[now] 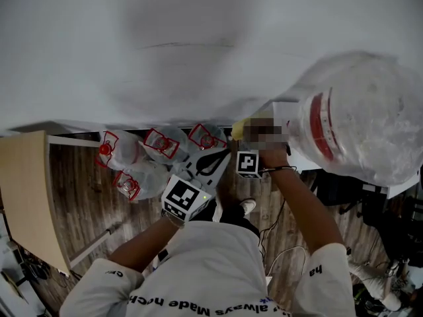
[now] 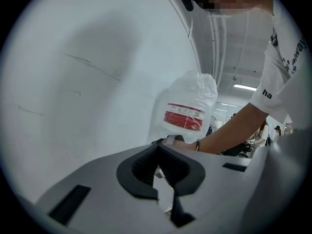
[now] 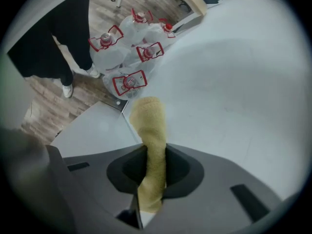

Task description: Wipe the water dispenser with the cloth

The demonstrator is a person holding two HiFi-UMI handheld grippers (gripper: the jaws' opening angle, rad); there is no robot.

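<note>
The water dispenser's big bottle (image 1: 360,121), wrapped in clear plastic with a red label, stands at the right against the white wall; it also shows in the left gripper view (image 2: 187,111). My right gripper (image 1: 246,149) is shut on a yellow cloth (image 1: 238,130), held at the bottle's left. In the right gripper view the cloth (image 3: 150,140) sticks up from between the jaws of the right gripper (image 3: 151,177), its tip by a white dispenser panel (image 3: 92,130). My left gripper (image 1: 213,158) hangs lower left, shut with nothing in it (image 2: 163,172).
Several plastic water jugs (image 1: 162,144) with red labels lie on the wooden floor below the wall, also seen in the right gripper view (image 3: 129,50). A light wooden board (image 1: 26,197) is at the left. Cables and dark gear (image 1: 370,210) sit at the right.
</note>
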